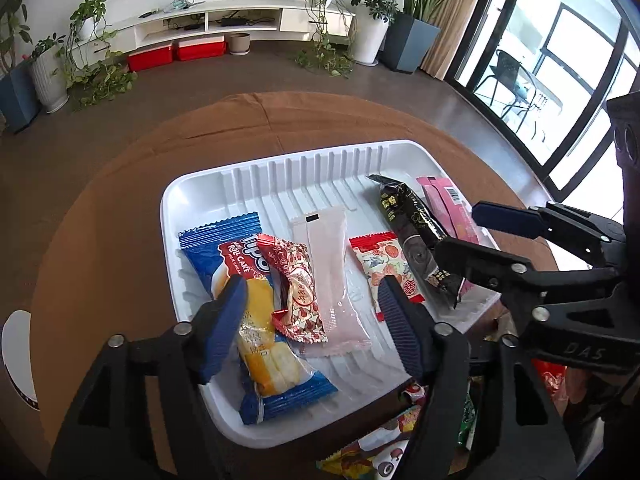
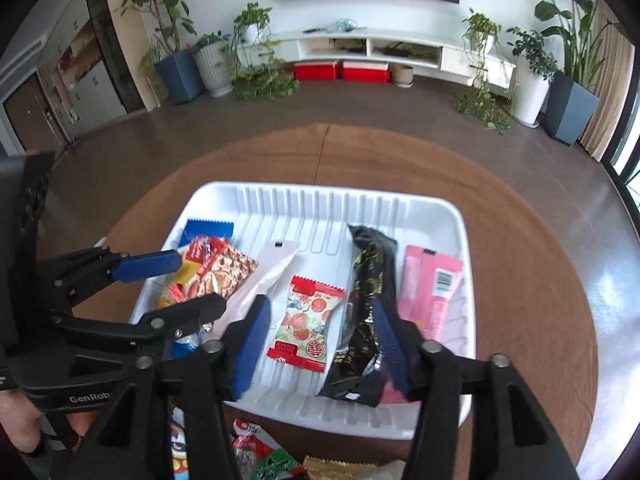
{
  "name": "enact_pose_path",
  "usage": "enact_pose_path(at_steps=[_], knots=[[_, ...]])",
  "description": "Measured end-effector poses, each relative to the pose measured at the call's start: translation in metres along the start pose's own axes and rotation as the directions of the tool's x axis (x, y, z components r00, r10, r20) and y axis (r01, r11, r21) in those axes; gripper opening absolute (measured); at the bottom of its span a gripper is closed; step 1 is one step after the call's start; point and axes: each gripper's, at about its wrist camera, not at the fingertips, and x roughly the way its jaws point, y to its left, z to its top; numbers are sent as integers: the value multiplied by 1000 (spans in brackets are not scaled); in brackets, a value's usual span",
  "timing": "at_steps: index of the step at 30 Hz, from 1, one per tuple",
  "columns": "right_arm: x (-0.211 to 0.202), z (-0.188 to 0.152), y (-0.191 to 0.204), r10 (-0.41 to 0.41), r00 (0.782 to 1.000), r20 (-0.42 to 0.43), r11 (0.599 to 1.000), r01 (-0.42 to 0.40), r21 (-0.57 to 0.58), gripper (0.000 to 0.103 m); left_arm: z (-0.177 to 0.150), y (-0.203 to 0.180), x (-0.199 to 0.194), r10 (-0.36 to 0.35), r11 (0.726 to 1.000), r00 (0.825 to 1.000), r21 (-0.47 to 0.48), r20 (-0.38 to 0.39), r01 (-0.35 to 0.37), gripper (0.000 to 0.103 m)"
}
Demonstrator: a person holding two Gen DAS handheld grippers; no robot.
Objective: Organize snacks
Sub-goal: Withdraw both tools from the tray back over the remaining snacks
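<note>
A white ribbed tray (image 1: 280, 168) (image 2: 424, 212) on a round brown table holds several snacks: a blue roll-cake pack (image 1: 276, 376), a red patterned pack (image 1: 298, 292) (image 2: 224, 272), a pale pink sachet (image 1: 332, 276) (image 2: 264, 280), a small red-and-white pack (image 1: 380, 260) (image 2: 308, 324), a black bar (image 1: 412, 224) (image 2: 368, 312) and a pink pack (image 1: 448, 208) (image 2: 432, 288). My left gripper (image 1: 312, 300) (image 2: 192, 284) is open and empty above the tray's left part. My right gripper (image 2: 320, 320) (image 1: 460, 232) is open and empty above the small pack and the black bar.
More loose snack packs (image 1: 384, 444) (image 2: 256, 452) lie on the table in front of the tray's near edge. A white round object (image 1: 18, 356) sits at the table's left edge. Plants and a TV cabinet stand far behind.
</note>
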Motion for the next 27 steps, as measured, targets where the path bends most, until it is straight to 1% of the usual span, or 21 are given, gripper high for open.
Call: enact_pose_path(at_steps=[1, 2, 3, 4, 6, 9, 11, 13, 15, 17, 19, 21, 23, 25, 27], knots=[[-8, -1, -2, 13, 1000, 14, 1000, -13, 7, 70, -2, -2, -8, 3, 1000, 1000, 5, 14, -3, 82], [-18, -3, -4, 25, 999, 32, 1000, -26, 15, 79, -4, -4, -15, 4, 1000, 1000, 10, 27, -5, 87], [-27, -6, -7, 36, 998, 50, 999, -37, 25, 85, -5, -6, -22, 4, 1000, 999, 14, 38, -4, 96], [-36, -9, -8, 51, 996, 69, 998, -53, 36, 87, -7, -10, -30, -1, 1000, 999, 21, 49, 0, 103], [-55, -21, -14, 84, 991, 108, 994, -91, 58, 94, -14, -17, -47, -8, 999, 997, 47, 75, 4, 103], [-78, -43, -19, 134, 981, 140, 985, -148, 92, 97, -29, -28, -75, -15, 997, 993, 81, 115, 6, 103], [-92, -62, -22, 150, 975, 163, 980, -169, 109, 98, -45, -35, -93, -9, 994, 990, 111, 144, -7, 103], [-106, -87, -26, 157, 968, 195, 972, -186, 142, 99, -64, -41, -109, 7, 991, 987, 132, 161, -28, 103], [-116, -112, -28, 168, 962, 214, 961, -208, 182, 100, -89, -44, -123, 20, 991, 984, 126, 177, -43, 103], [-122, -140, -30, 151, 964, 220, 956, -199, 217, 101, -117, -47, -137, 19, 992, 978, 117, 208, -44, 103], [-127, -164, -26, 139, 966, 218, 955, -189, 230, 101, -145, -51, -144, 38, 990, 972, 121, 232, -68, 103], [-127, -189, -21, 140, 969, 204, 952, -189, 242, 101, -171, -55, -145, 65, 989, 974, 119, 217, -92, 103], [-125, -209, -19, 164, 970, 181, 940, -209, 268, 101, -193, -56, -145, 69, 990, 978, 106, 196, -91, 103], [-123, -225, -17, 172, 971, 164, 930, -215, 297, 101, -210, -57, -147, 72, 992, 980, 88, 186, -90, 103], [-122, -233, -19, 165, 975, 151, 930, -204, 305, 101, -220, -55, -149, 91, 992, 980, 74, 176, -105, 103]])
